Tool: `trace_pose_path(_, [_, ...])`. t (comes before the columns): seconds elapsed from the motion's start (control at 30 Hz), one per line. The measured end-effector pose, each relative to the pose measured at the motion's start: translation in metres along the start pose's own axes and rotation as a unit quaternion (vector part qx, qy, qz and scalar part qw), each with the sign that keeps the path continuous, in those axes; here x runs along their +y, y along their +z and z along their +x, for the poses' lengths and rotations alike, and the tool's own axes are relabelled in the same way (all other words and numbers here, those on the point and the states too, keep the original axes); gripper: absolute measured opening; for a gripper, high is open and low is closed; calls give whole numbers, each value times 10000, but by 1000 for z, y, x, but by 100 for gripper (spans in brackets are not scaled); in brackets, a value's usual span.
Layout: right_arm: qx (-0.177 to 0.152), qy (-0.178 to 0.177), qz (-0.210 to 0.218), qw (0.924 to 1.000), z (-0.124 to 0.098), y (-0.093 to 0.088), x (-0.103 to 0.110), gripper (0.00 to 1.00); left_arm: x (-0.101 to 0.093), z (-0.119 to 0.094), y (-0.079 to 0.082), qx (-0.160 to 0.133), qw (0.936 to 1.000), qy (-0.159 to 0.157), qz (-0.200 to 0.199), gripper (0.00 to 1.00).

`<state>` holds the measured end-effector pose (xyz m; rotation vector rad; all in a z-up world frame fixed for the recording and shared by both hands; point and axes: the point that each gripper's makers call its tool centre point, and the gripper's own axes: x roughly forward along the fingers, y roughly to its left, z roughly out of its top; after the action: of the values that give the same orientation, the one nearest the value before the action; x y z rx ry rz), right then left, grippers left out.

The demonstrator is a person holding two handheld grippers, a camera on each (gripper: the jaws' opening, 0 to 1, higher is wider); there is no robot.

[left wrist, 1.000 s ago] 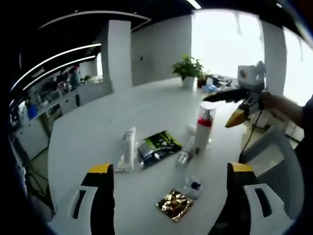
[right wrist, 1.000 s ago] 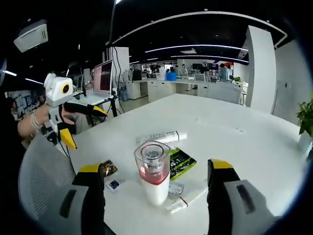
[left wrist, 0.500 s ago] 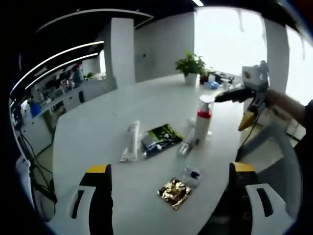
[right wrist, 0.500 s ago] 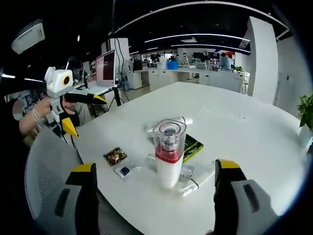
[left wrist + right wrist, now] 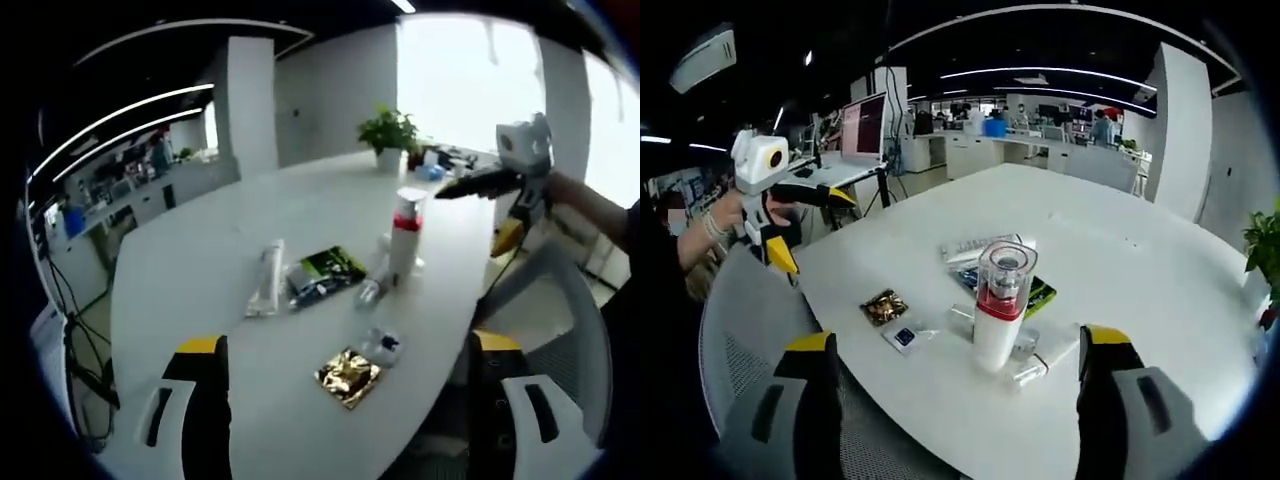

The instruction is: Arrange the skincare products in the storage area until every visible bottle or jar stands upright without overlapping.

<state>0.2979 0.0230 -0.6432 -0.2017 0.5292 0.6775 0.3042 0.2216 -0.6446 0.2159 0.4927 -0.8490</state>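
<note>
Right gripper view | bottle (image 5: 999, 305) hides green sachet (image 5: 1040, 294) partly

From my left gripper (image 5: 345, 400), the table (image 5: 200, 260) stretches ahead. Nearest, just beyond my jaws, lies a foil packet (image 5: 348, 371), with a small sachet (image 5: 382, 345) beside it to the right. Farther on, a tube (image 5: 265, 278) lies to the left, a pouch (image 5: 322, 275) right of it, then an upright bottle (image 5: 403, 236) farther right with a small tube (image 5: 372, 290) lying at its base. A plant (image 5: 388, 135) stands at the far edge. My right gripper (image 5: 500, 205) hangs off to the right, beyond the table's edge.
</note>
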Motion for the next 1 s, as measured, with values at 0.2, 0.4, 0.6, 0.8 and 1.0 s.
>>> trace_pose_path(0.2, [27, -1, -68, 10000, -4, -2, 2, 100, -1, -2, -3, 115, 9999, 36, -18, 97])
trace_pose_path(0.4, [27, 19, -226, 9997, -10, -3, 3, 100, -2, -4, 0, 141, 9998, 98, 39, 97])
trace_pose_path(0.6, [70, 145, -278, 9995, -13, -8, 1, 100, -8, 0, 0, 283, 9995, 151, 3, 97])
trace_pose_path(0.8, [140, 304, -310, 9990, -20, -17, -2, 100, -18, 2, -2, 369, 9990, 256, -48, 97])
trace_pose_path(1.0, [98, 499, -212, 9985, -29, -21, -4, 100, -30, -3, 2, 309, 9975, 567, -293, 97])
